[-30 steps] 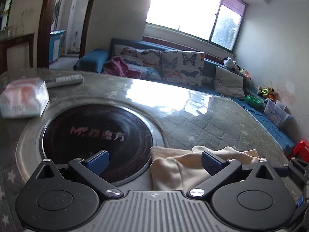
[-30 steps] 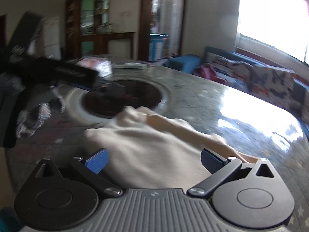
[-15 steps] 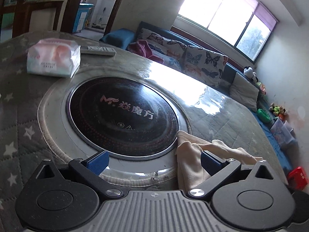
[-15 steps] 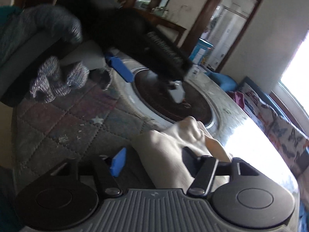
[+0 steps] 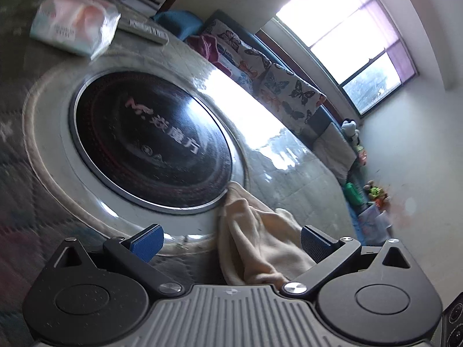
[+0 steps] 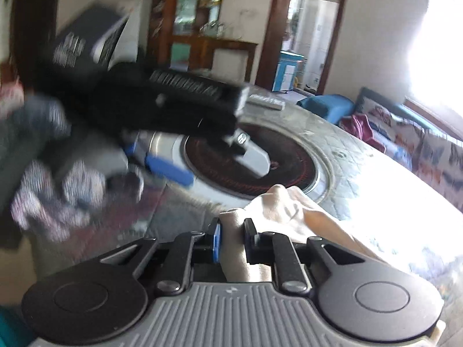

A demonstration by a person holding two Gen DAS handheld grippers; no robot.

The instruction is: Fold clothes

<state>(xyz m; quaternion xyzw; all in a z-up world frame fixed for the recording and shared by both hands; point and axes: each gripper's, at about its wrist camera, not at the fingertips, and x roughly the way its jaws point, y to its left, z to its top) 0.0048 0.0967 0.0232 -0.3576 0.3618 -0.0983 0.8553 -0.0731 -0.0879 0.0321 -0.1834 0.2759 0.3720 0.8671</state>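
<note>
Quilted table with round black hotplate; tissue pack far left. Left gripper spread wide, empty, over cream garment bunched just right of hotplate. Right gripper pinches a fold. Soft, light, limp; probably best grabbed at hem corners.

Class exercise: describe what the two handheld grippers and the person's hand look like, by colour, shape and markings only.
Each gripper, left gripper and right gripper, has a grey ribbed body, two black round discs, black linkage arms with silver rivets, and blue finger pads. The person's hand wears a speckled grey-and-white knit glove.
</note>
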